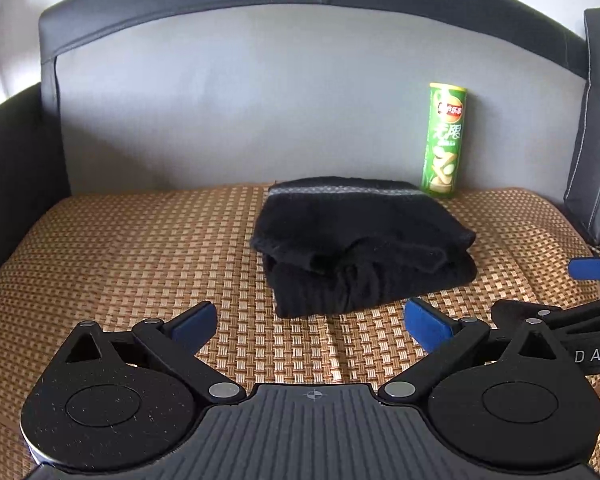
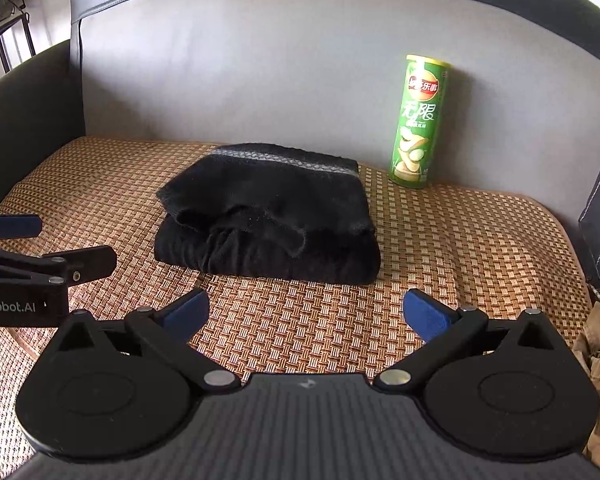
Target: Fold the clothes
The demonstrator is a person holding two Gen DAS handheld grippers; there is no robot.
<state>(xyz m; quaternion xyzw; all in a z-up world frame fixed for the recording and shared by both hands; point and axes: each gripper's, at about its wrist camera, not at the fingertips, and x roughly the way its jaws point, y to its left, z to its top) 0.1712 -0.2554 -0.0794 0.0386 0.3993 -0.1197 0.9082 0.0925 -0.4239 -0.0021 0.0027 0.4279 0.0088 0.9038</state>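
Note:
A black garment with a grey band along its far edge lies folded in a stack on the woven seat mat. It also shows in the right wrist view. My left gripper is open and empty, just in front of the garment's near edge. My right gripper is open and empty, also just short of the garment. Each gripper shows at the edge of the other's view.
A green crisp tube stands upright behind the garment against the grey sofa backrest; it also shows in the right wrist view. Dark armrests flank the seat on the left and right.

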